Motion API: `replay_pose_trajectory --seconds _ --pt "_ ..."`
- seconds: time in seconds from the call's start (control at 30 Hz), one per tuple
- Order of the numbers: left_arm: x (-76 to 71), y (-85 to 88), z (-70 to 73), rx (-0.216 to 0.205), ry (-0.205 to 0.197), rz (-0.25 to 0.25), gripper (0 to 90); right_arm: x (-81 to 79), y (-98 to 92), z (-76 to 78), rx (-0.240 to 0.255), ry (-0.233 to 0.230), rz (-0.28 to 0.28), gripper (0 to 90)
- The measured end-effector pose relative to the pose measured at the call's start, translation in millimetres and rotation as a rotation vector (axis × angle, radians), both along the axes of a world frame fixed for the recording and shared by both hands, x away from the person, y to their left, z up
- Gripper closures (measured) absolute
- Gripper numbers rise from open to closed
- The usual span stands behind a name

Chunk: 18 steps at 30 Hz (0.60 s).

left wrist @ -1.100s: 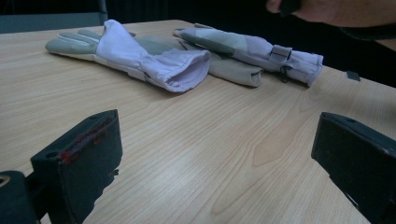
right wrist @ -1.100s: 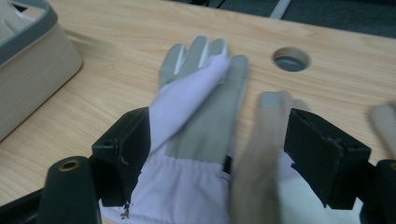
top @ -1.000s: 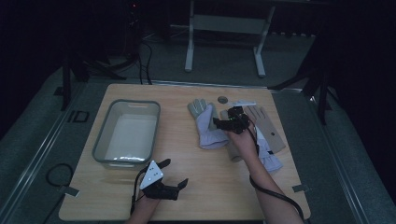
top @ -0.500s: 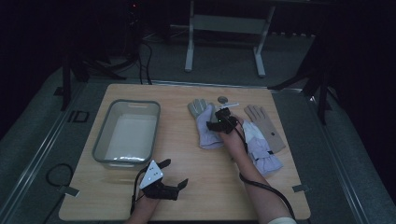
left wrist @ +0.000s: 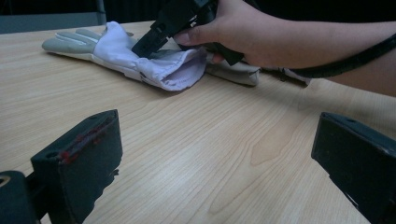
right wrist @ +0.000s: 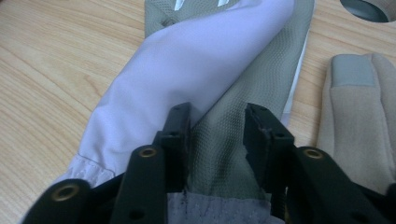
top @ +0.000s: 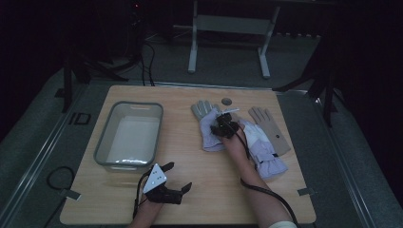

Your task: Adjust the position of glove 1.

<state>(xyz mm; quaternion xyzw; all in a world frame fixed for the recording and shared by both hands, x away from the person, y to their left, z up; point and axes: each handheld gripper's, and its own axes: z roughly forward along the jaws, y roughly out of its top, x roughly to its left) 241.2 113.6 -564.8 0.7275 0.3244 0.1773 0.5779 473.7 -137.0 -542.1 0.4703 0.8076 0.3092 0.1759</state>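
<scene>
two gloves lie on the right half of the table [top: 190, 199] in the high view, and neither is yet in the grey bin [top: 107, 142] on the left, so most of the work looks still to come. the lilac glove [top: 208, 130] lies flat near the far edge, grey fingers pointing away from the person; the second glove [top: 268, 137] lies just beside it, partly under the person's forearm. the right gripper [top: 223, 129] is down on the lilac glove's cuff end, while the left gripper [top: 178, 179] waits near the front edge with jaws spread wide and nothing in them.

in the left gripper view its two black jaws stand far apart over bare wood. farther off, the right gripper [left wrist: 154, 42] digs into the lilac glove [left wrist: 140, 58], whose cuff puckers up around the tip.

in the right gripper view the jaws have just been closing and now stand narrow, with a fold of the lilac glove [right wrist: 196, 70] between them: grey mesh palm on one side, smooth lilac back on the other. one pad touches the cloth; a full pinch cannot be told. the second glove [right wrist: 359, 121] lies alongside. lifting and carrying to the bin appear to remain.
</scene>
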Motion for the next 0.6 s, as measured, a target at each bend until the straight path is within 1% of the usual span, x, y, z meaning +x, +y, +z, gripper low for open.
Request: replay_pose_trajectory --seconds 0.03,0.1,0.13,0.17,0.23,0.33,0.37,0.4,0.43,0.53,0.6 --pt "0.2 0.1 -0.1 -0.001 0.000 0.000 2.0 -0.2 0.7 0.3 0.008 0.008 -0.007 69.0" --pt "0.2 0.1 -0.1 -0.001 0.000 0.000 2.0 -0.3 1.3 0.9 0.005 0.010 -0.007 69.0" --pt "0.2 -0.2 0.1 0.003 0.001 0.000 2.0 -0.3 1.3 0.9 0.005 0.010 -0.007 73.7" --pt "0.1 -0.2 0.1 0.004 0.001 0.000 2.0 -2.0 4.5 3.5 -0.015 0.014 -0.007 86.4" --pt "0.4 -0.1 0.1 0.002 0.002 0.000 2.0 -4.1 8.3 5.9 -0.023 0.019 -0.017 88.0" --pt "0.5 0.2 0.1 0.001 0.003 0.000 2.0 -8.7 11.7 10.9 -0.005 0.021 -0.022 88.6" --pt "0.5 0.2 0.0 0.000 0.003 0.000 2.0 -10.9 12.7 13.1 -0.009 0.018 -0.024 88.7" --pt "0.5 0.1 0.1 0.001 0.003 0.000 2.0 -13.6 12.1 16.6 0.008 0.009 -0.040 88.8" --pt "0.5 0.1 0.1 0.001 0.004 -0.001 2.0 -15.5 11.0 19.7 0.028 0.013 -0.046 88.8" --pt "0.7 0.1 0.1 0.000 0.006 -0.001 2.0 -23.1 7.4 29.5 0.066 -0.002 -0.071 88.8" --pt "0.8 0.2 0.0 -0.001 0.006 -0.001 2.0 -31.0 3.7 36.9 0.115 -0.006 -0.088 88.8"
